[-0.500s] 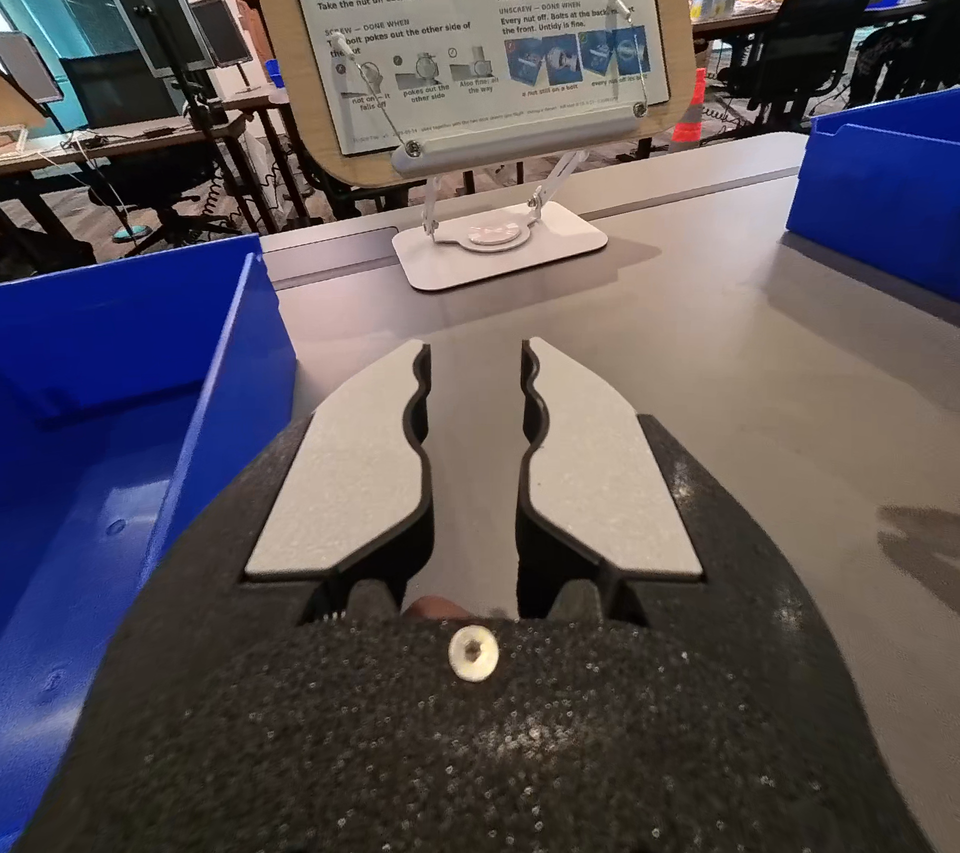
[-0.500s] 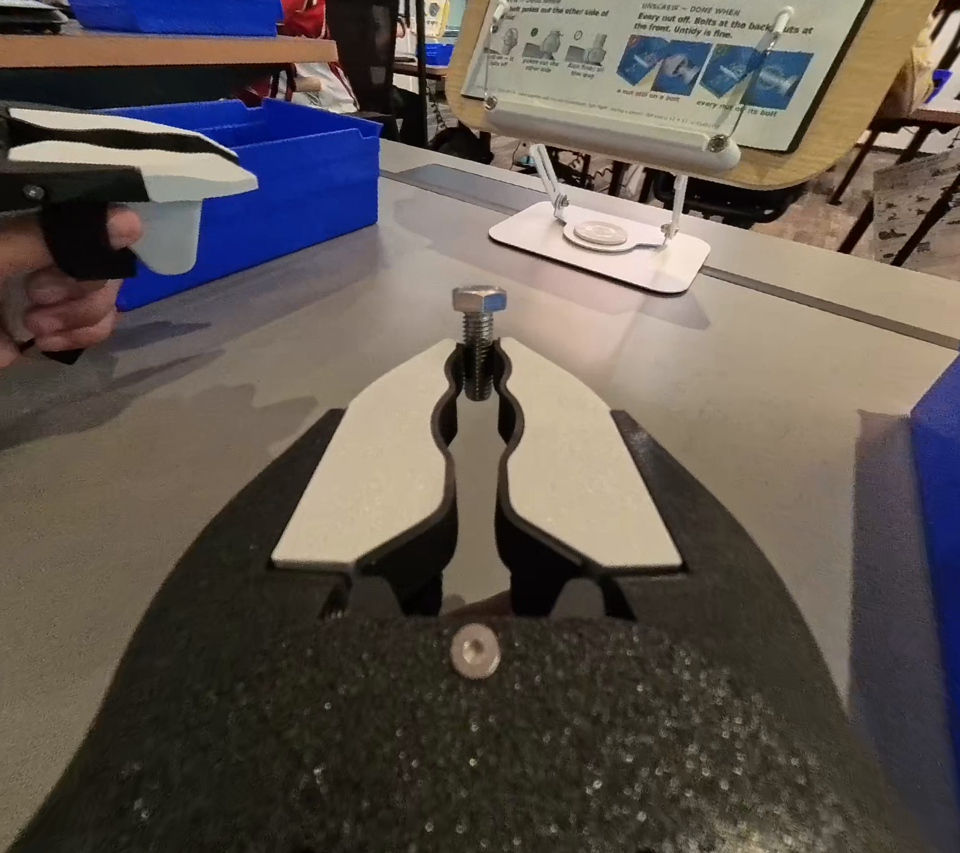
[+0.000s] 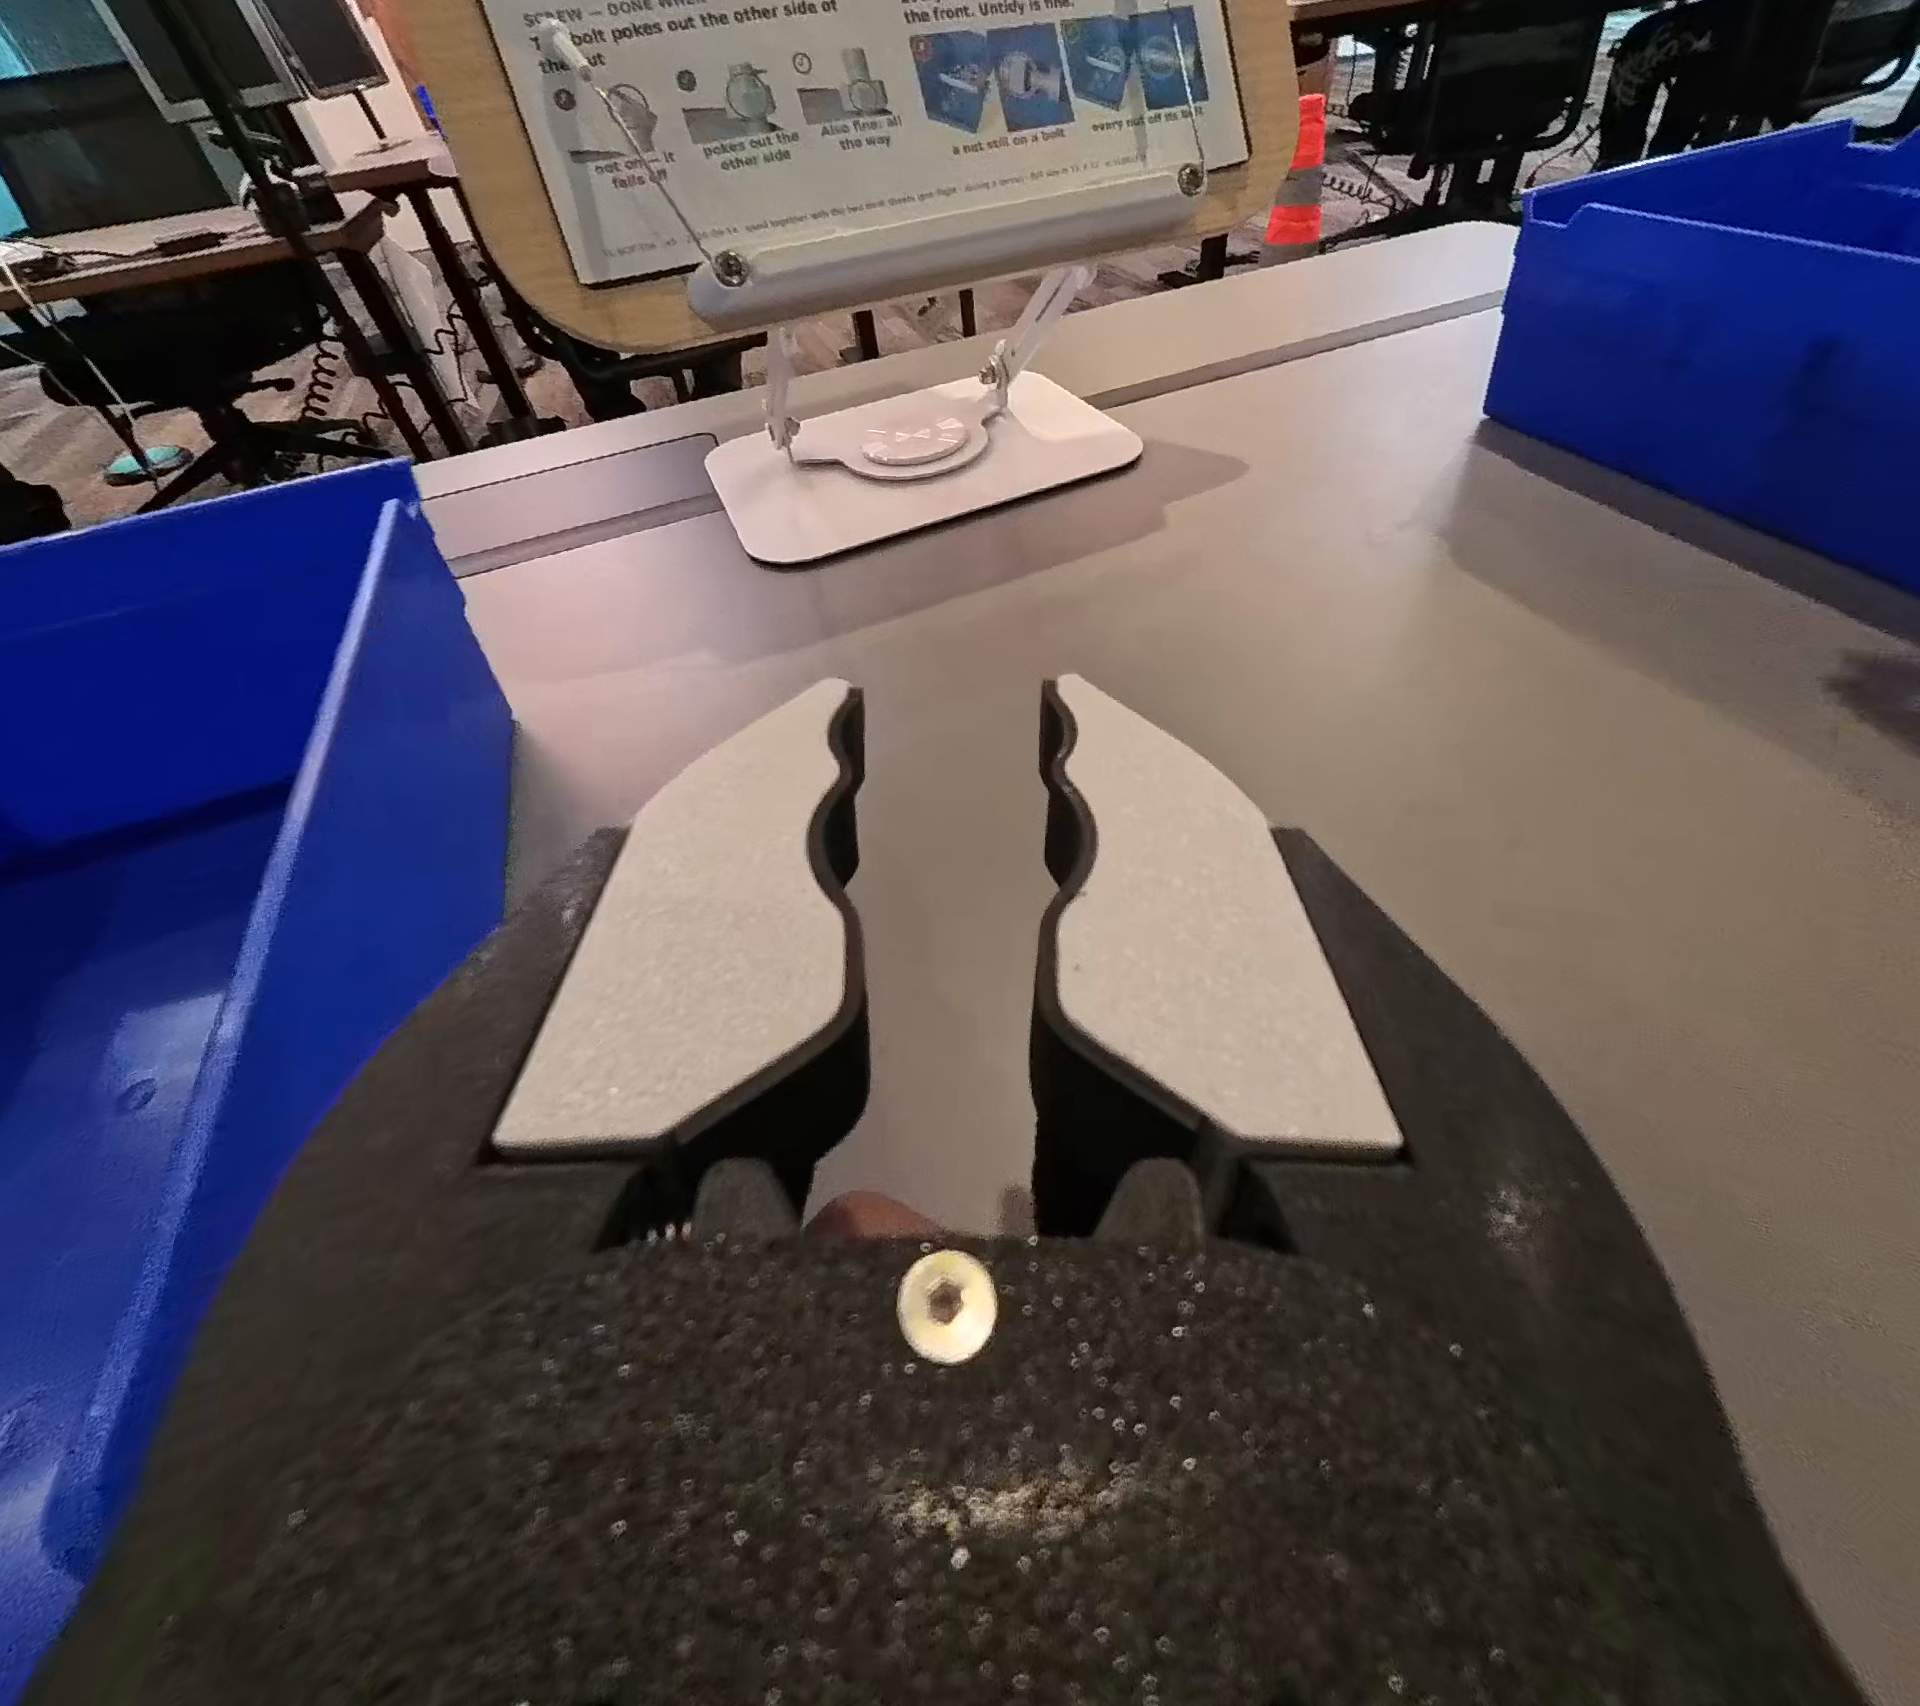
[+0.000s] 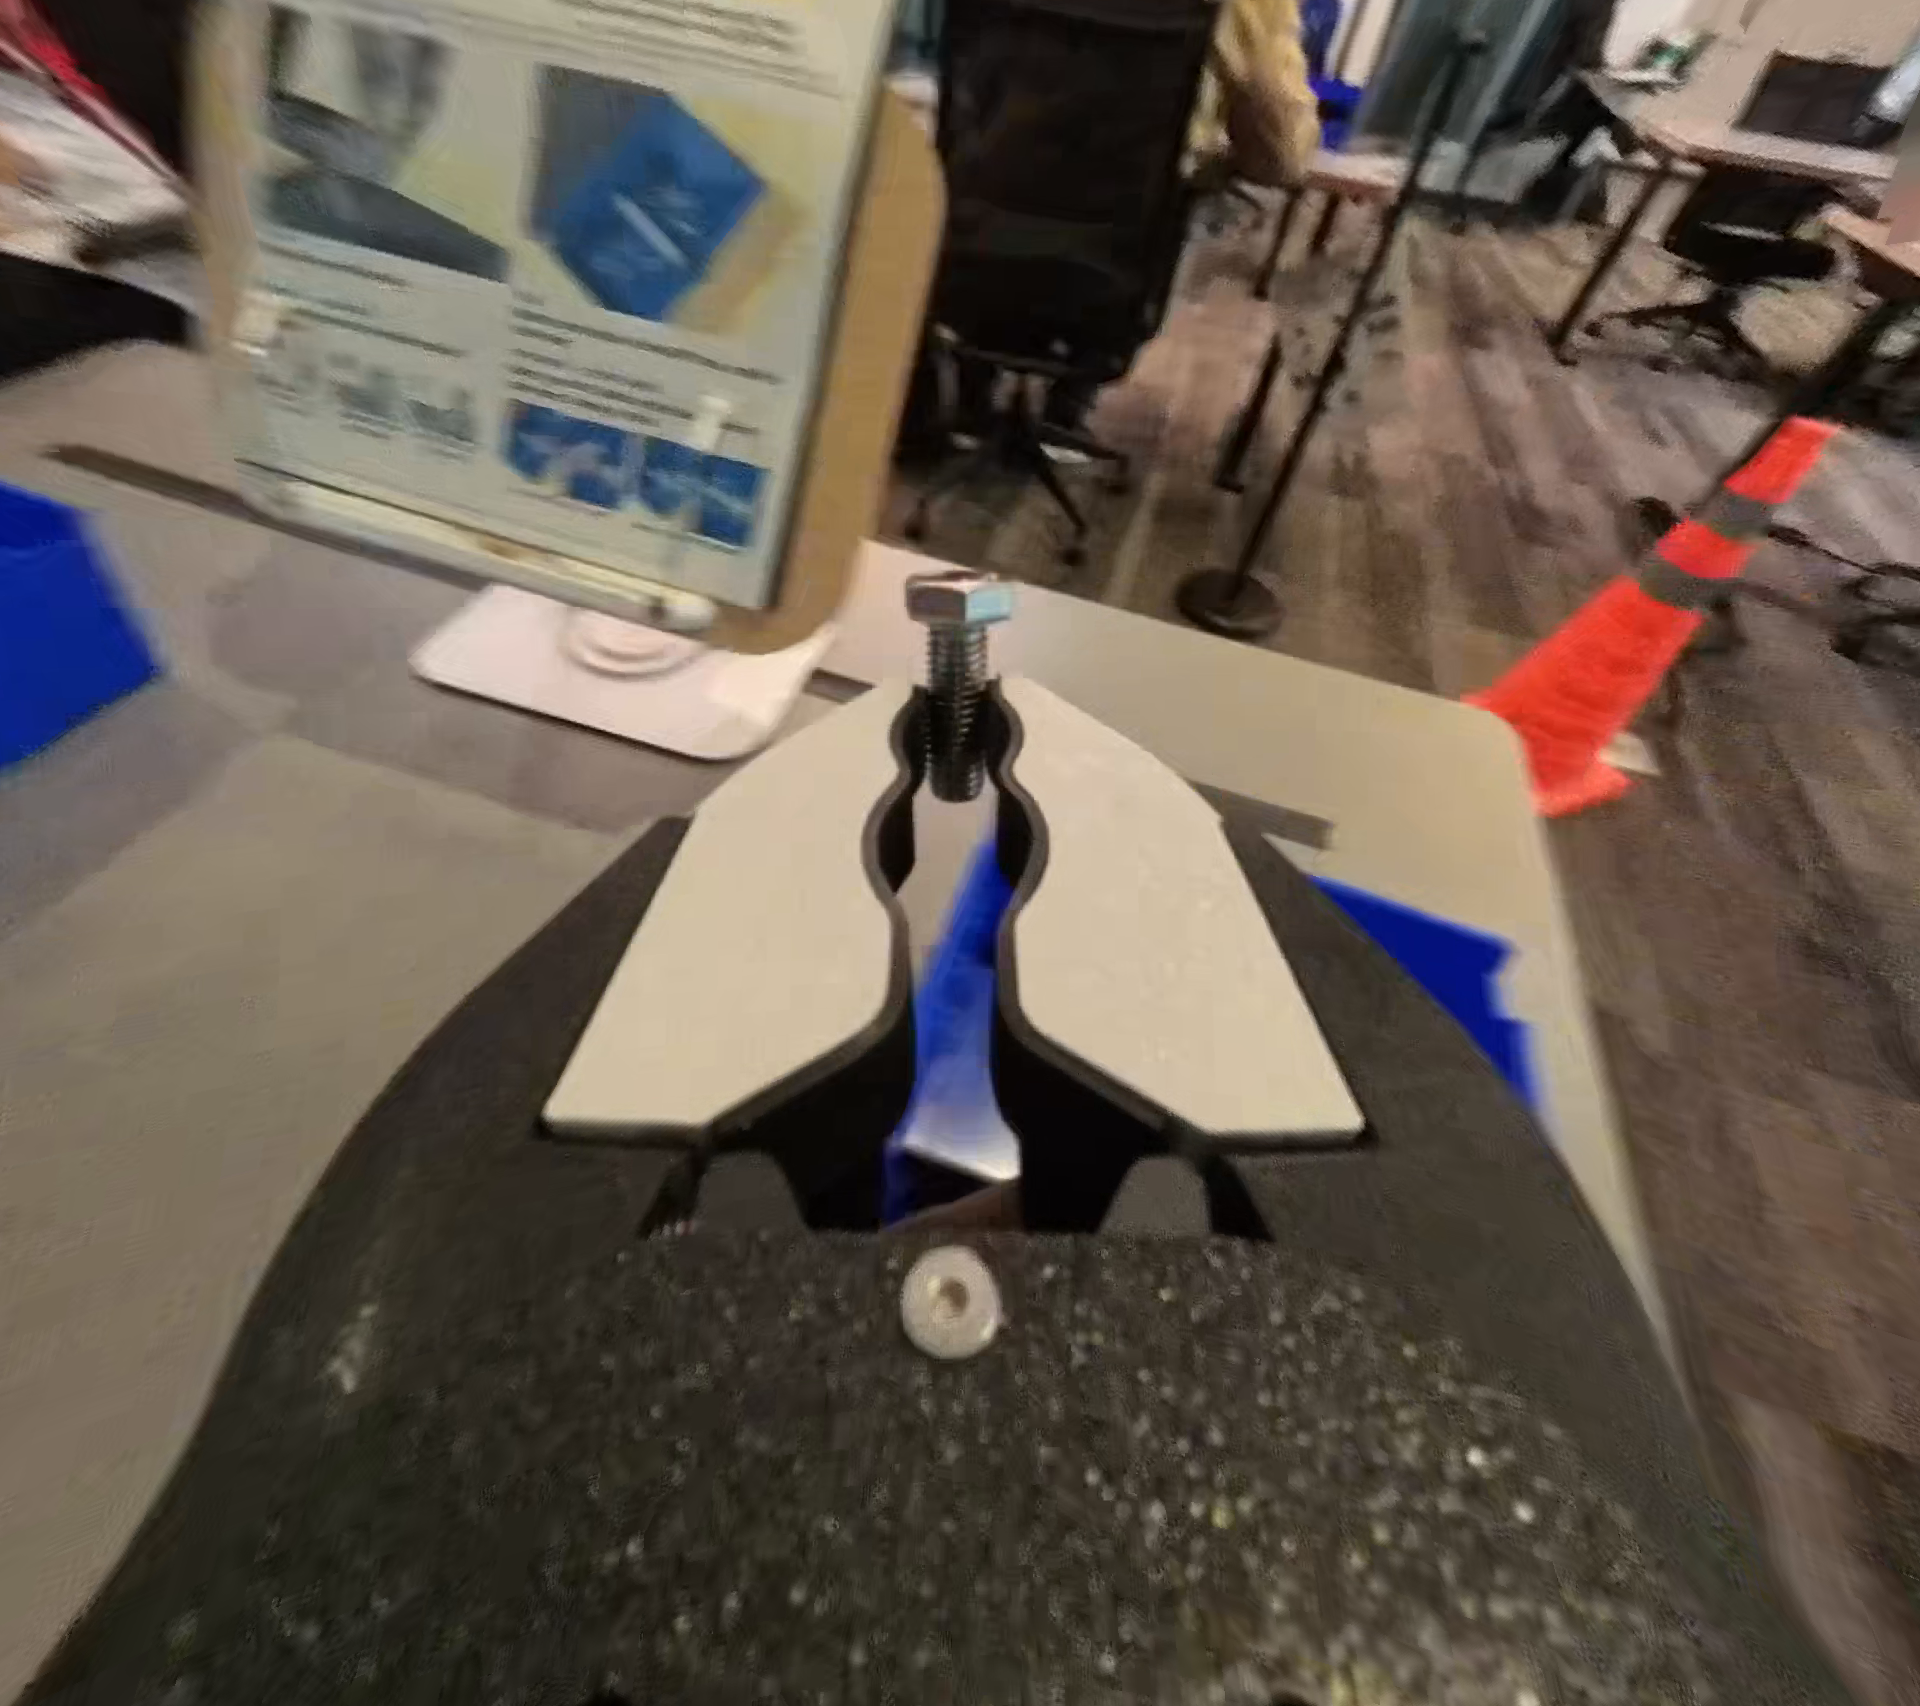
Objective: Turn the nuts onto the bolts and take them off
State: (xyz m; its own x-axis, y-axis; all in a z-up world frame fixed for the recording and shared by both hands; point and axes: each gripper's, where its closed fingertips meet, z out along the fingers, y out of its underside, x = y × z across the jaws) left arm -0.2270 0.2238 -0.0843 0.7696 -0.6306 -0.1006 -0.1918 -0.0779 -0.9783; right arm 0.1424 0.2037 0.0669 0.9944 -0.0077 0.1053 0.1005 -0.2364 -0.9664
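My right gripper (image 4: 956, 721) is shut on a silver hex-head bolt (image 4: 958, 648). It grips the threaded shank, and the head sticks up past the fingertips. No nut shows on the bolt. The right wrist view is blurred with motion. A blue bin (image 4: 1434, 981) lies under and just beyond this gripper. My left gripper (image 3: 948, 711) is open and empty, held over the grey table (image 3: 1351, 773) beside a blue bin (image 3: 260, 825) on its left. No nuts are in view.
An instruction board on a white stand (image 3: 925, 461) stands at the table's back middle. A second blue bin (image 3: 1714, 326) sits at the right. Past the table's far corner (image 4: 1455, 742) are office chairs, desks and an orange cone (image 4: 1621, 648). My right fingertips sit around 40 centimeters from my left ones.
My right gripper has swung to the right with the bolt, now over the right blue bin near the table's corner. My left gripper has stayed put and open.
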